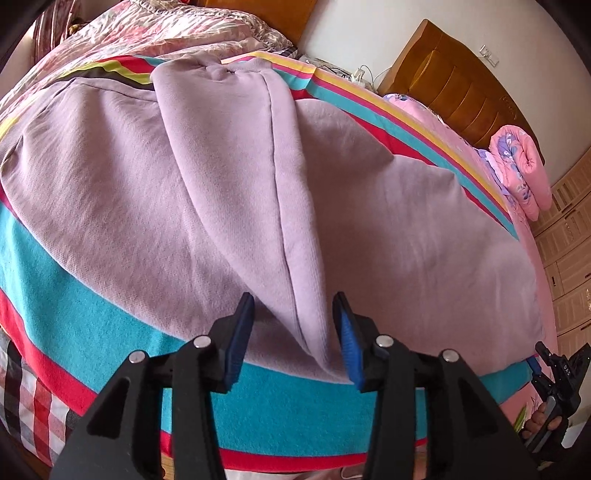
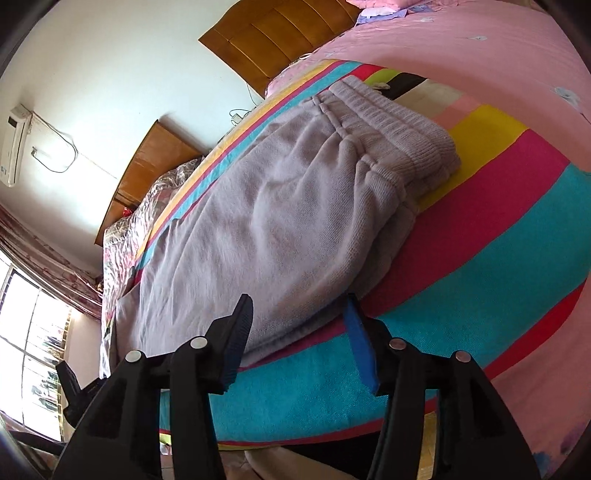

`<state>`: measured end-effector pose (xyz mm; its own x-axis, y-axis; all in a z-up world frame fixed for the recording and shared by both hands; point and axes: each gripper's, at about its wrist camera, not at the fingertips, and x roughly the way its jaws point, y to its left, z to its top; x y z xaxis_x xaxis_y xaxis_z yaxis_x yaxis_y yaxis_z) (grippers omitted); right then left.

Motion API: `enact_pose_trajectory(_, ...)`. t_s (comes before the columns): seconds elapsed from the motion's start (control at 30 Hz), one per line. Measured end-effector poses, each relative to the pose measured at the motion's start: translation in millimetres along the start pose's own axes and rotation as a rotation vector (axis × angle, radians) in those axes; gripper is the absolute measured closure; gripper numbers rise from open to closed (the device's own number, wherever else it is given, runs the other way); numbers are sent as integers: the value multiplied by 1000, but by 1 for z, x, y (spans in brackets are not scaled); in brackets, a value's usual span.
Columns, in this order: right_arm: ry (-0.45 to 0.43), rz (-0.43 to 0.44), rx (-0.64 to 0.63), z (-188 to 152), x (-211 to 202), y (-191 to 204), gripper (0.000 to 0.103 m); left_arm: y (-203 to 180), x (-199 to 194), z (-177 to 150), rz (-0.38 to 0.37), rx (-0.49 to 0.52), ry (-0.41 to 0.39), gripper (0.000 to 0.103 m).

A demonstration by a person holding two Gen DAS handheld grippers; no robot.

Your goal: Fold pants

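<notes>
Lilac sweatpants (image 1: 229,206) lie spread on a striped blanket (image 1: 280,413) on the bed. One leg is folded over and runs toward me. My left gripper (image 1: 295,339) is open with its blue pads on either side of that leg's near end, fabric between them. In the right wrist view the pants (image 2: 266,236) lie with the ribbed waistband (image 2: 399,125) at the far right. My right gripper (image 2: 299,332) is open at the pants' near edge, fabric between the fingers. The right gripper also shows at the left wrist view's right edge (image 1: 554,391).
The striped blanket (image 2: 480,236) lies over a pink sheet (image 2: 480,48). A rolled pink quilt (image 1: 524,170) and wooden headboard (image 1: 454,88) are at the far right. A floral quilt (image 1: 155,33) is bunched at the far left. A window (image 2: 33,350) is on the left.
</notes>
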<state>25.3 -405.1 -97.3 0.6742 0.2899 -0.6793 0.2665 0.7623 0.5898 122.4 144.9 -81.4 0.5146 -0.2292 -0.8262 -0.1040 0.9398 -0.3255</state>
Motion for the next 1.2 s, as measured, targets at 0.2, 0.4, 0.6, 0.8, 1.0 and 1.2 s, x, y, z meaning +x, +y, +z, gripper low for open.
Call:
enact_pose_trajectory(0.2,-135,-189,-24,5,-31,9,51,5,-3,0,19,-2,-12,57)
enact_pose_trajectory(0.4,-197,-143,-322,18,-25,83,32,-24,-69,33,58,79,-247,35)
enact_pose_trajectory(0.6,-72,-186,-520,28,54,135,32,-149,-12,75,-153,409,-142,14)
enact_pose_trajectory(0.8,-57,-247,-543,37,71,131,30,-268,106,77,-250,611,22,14)
enact_pose_trajectory(1.0,34,-368,-597,36,78,68,32,-294,180,74,-96,722,-25,11)
enact_pose_trajectory(1.2,121,-354,-647,36,77,66,32,-300,189,79,-36,726,-23,3)
